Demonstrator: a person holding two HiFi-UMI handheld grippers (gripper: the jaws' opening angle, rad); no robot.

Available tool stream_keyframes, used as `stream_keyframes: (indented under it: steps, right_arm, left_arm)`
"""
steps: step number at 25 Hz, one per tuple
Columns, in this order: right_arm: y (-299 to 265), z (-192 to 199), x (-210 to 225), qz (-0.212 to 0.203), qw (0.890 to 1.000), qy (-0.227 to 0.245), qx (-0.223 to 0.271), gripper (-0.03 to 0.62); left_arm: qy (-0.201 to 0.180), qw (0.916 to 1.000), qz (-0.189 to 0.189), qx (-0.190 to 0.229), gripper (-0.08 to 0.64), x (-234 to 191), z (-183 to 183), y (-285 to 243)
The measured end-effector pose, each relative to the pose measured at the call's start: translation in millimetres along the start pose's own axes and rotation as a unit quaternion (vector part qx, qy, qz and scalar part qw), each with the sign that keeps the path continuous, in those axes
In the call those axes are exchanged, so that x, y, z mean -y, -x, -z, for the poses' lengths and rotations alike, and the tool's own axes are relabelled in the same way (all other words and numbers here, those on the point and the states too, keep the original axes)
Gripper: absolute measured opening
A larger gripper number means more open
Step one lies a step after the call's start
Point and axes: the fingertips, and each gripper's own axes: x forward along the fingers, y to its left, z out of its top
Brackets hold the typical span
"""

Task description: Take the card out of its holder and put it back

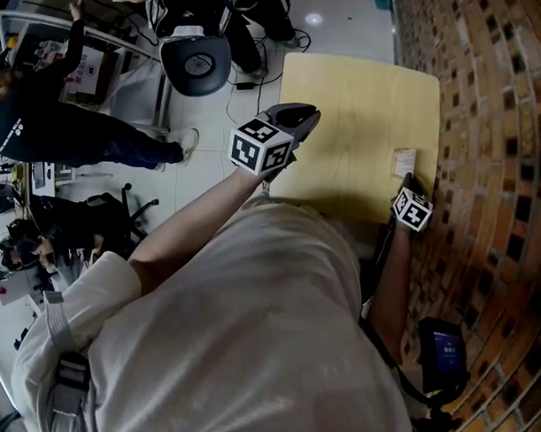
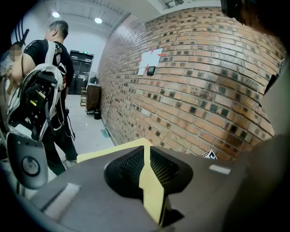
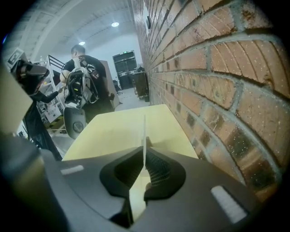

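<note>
A pale card (image 1: pixel 403 160) lies near the right edge of the yellow table (image 1: pixel 344 125), close to the brick wall. My right gripper (image 1: pixel 407 183) reaches it from the near side. In the right gripper view the card (image 3: pixel 144 129) shows edge-on as a thin white strip, and the right gripper (image 3: pixel 144 156) is shut on it. A small brownish bit beside the strip may be the holder; I cannot tell. My left gripper (image 1: pixel 302 116) hovers over the table's left part, apart from the card. In its own view the left gripper (image 2: pixel 145 156) is shut, with only table showing through the slit.
A brick wall (image 1: pixel 495 130) runs along the table's right side. A black office chair (image 1: pixel 196 62) stands beyond the table's far left corner. People (image 1: pixel 43 123) are on the floor to the left, one with a backpack (image 2: pixel 41 90). A dark device (image 1: pixel 443 350) hangs low at the right.
</note>
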Motion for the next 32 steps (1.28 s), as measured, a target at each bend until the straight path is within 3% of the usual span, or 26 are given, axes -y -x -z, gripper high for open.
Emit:
stream_keyframes:
  steps: [11, 13, 16, 24, 32]
  right_arm:
    - [0, -1, 1, 0.006, 1.000, -0.002, -0.011, 0.031]
    - [9, -18, 0, 0.003, 1.000, -0.014, 0.010, 0.110]
    - [28, -47, -7, 0.001, 0.998, -0.025, 0.049, 0.143]
    - [100, -129, -32, -0.032, 0.986, -0.066, 0.150, 0.137]
    - [176, -187, -81, -0.079, 0.968, -0.039, 0.235, 0.126]
  left_arm:
    - [-0.004, 1.0000, 0.005, 0.003, 0.060, 5, 2, 3]
    - [-0.005, 1.0000, 0.008, 0.003, 0.060, 6, 2, 2]
    - [-0.004, 0.9999, 0.011, 0.004, 0.060, 7, 2, 5]
    - [-0.008, 0.9992, 0.038, 0.007, 0.060, 25, 3, 1]
    - [-0.009, 0.9986, 0.051, 0.007, 0.058, 37, 13, 6]
